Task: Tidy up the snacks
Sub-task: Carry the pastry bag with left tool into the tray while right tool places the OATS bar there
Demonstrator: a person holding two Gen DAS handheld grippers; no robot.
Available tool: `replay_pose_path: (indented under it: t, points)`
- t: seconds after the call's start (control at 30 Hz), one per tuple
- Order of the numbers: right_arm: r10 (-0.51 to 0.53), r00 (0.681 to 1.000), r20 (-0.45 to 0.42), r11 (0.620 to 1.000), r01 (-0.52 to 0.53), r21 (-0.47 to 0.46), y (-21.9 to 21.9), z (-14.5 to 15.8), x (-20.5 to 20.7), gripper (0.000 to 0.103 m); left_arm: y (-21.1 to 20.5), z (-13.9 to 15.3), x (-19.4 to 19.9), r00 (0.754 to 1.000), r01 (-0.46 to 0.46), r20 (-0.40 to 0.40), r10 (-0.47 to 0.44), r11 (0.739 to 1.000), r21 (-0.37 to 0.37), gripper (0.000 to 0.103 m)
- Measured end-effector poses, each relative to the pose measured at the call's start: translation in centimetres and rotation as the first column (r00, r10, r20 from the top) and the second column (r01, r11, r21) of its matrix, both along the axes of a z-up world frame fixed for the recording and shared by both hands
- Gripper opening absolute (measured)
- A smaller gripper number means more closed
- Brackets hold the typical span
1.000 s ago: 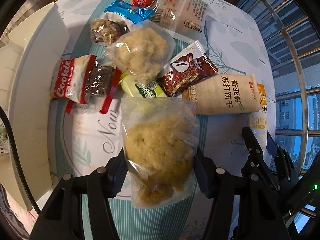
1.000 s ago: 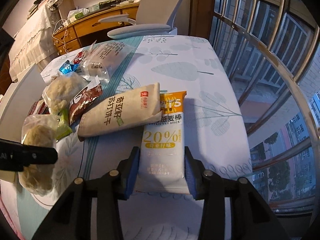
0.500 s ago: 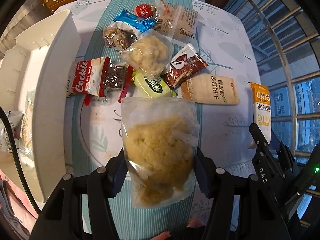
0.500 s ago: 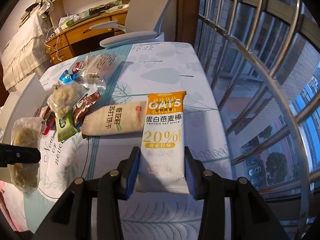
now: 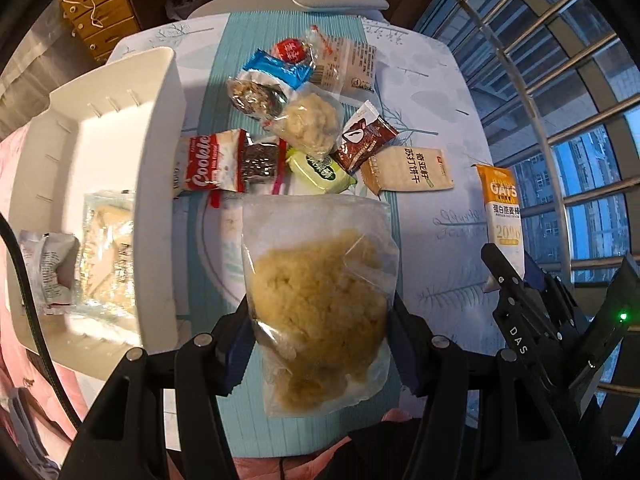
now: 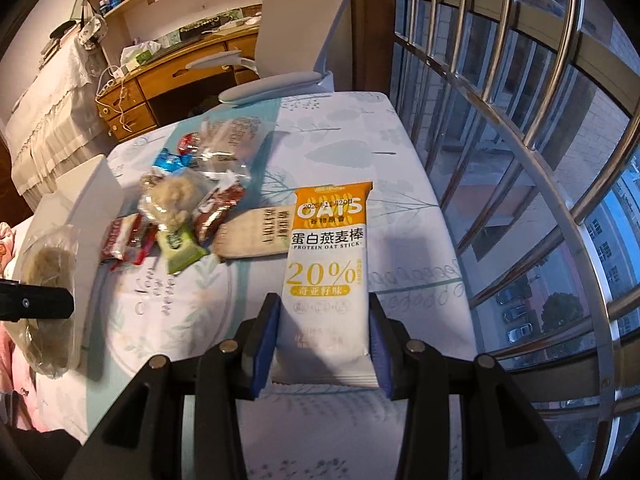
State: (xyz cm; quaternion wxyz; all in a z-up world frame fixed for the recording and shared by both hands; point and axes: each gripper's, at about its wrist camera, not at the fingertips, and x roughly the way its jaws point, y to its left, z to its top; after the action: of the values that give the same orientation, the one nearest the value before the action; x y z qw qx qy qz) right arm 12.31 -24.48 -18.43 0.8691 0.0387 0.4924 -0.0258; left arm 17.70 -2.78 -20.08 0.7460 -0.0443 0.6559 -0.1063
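On the surface the pile now lies lower: you lifted both tools, left tool holding the clear bag, right tool holding the oat stick; white bin comes next, I think.

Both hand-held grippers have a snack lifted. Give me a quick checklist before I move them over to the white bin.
1. Left hand-held gripper shut on the clear bag of yellow crumbly snack: ok.
2. Right hand-held gripper shut on the oat stick packet: ok.
3. Both packets clear of the snack pile on the table: ok.
4. White bin has free floor; two packets lie near one end: ok.
5. Grippers apart from each other: ok.
6. Grip firmness on the soft bag: cannot tell.
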Motion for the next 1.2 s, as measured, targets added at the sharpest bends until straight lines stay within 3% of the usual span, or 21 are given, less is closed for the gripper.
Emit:
replay_pose_path:
  t: [0.23,0.4,0.63,1.2]
  points:
    - [0.016,0.999,0.041,1.0,-0.016,0.004,2.9,2.4,-1.4,0.042,3.4,2.0,-1.3,1.0,0.017,0.008,-0.017,1.0,-0.017,0.058]
    - [0.001,0.998,0.063,1.0,-0.001,0.005,5.4,3.8,-2.4,0.042,6.6,4.1,-2.1,0.999,0.029,0.014,-0.029,0.997,-0.07,0.058]
    - [-0.027,0.996,0.087,0.999,0.024,0.036,9.5,5.1,-3.1,0.042,11.2,6.3,-2.6,0.995,0.084,0.059,-0.083,0.996,-0.019,0.058]
    - [-0.015,0.991,0.134,0.997,0.006,0.072,21.4,5.9,-3.9,0.042,21.8,6.6,-1.3,0.983,0.154,0.099,-0.156,0.988,0.023,0.058]
